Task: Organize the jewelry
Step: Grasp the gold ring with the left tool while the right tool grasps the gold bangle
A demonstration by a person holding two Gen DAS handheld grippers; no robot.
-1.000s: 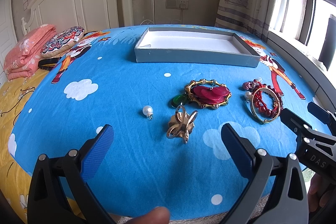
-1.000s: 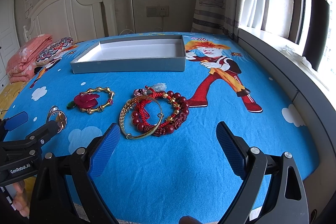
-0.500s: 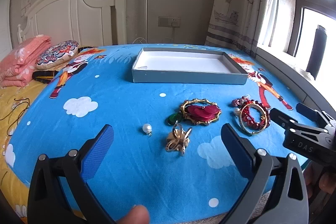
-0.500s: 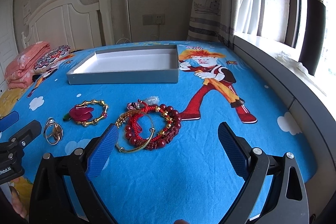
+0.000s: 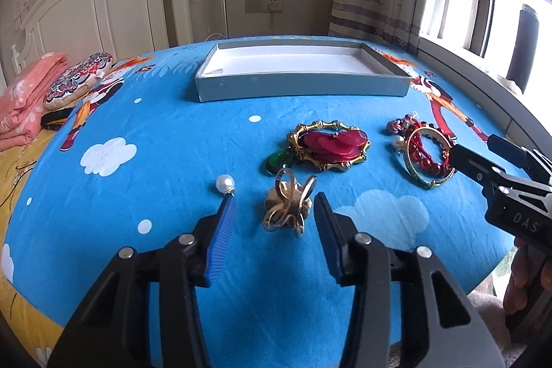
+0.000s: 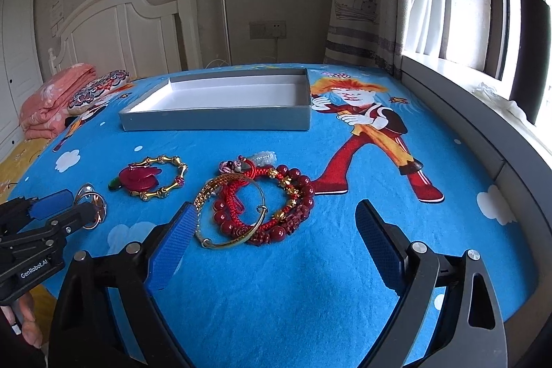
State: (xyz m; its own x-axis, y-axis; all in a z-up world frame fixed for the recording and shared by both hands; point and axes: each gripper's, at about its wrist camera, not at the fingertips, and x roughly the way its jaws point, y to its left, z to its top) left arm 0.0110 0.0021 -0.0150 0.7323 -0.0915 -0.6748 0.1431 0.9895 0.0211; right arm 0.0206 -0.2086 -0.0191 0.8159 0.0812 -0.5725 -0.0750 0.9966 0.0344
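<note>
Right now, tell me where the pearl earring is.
In the left wrist view the pearl earring lies on the blue sheet, just beyond the left gripper's left fingertip and left of the gold flower ring.

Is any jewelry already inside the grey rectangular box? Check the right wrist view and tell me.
No, the grey rectangular box shows only its bare white floor, while the red bead bracelets lie on the blue bedsheet.

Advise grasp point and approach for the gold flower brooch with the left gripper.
Likely best to pinch the gold flower brooch across its dense central cluster, coming down from above and the near side, as the left gripper is already lined up. Its fingers straddle it, open and not touching. The looping wire petals look thin and springy, so avoid their tips. Keep clear of the pearl earring by the left finger.
</note>
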